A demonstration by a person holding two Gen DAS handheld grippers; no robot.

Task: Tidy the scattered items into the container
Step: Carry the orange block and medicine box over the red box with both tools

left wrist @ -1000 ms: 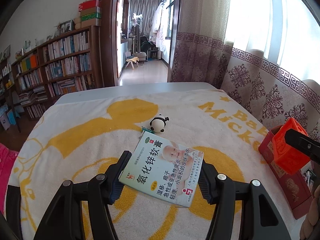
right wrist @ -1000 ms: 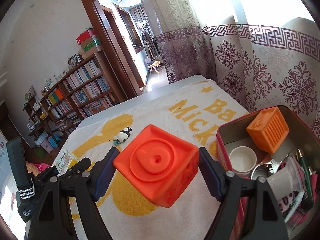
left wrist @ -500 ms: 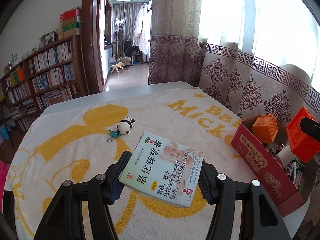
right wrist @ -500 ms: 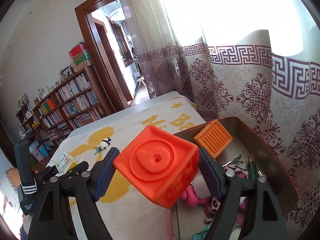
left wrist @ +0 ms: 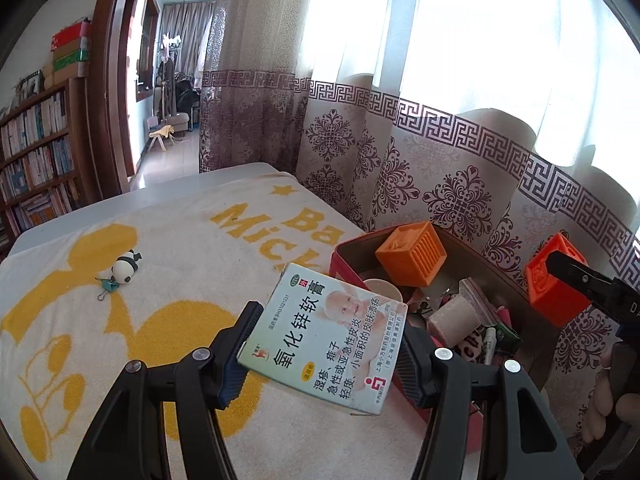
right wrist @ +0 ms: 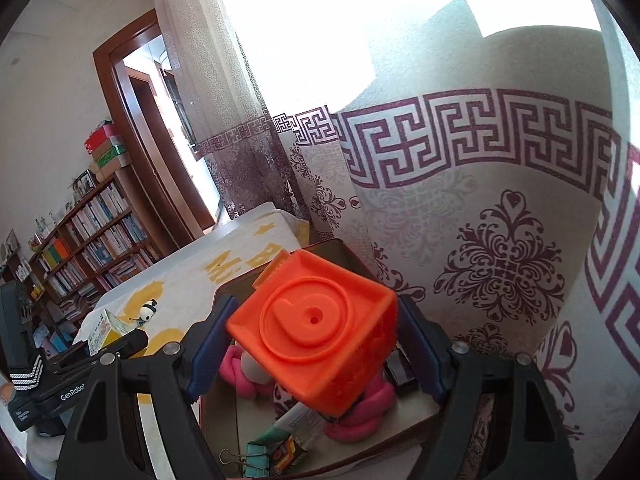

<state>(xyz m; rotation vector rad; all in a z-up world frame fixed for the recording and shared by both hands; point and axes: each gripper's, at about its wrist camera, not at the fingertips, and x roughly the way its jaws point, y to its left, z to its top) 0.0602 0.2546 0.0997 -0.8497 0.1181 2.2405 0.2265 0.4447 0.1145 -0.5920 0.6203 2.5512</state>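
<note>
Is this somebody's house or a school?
Most likely a house: a bookshelf packed with books, patterned curtains at a sunny window, and a cartoon towel spread over the table.

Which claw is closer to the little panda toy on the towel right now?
Left. The left claw, shut on the ointment box, is beside the tin, nearer the panda toy. The right claw holds the orange block over the tin's far side.
</note>
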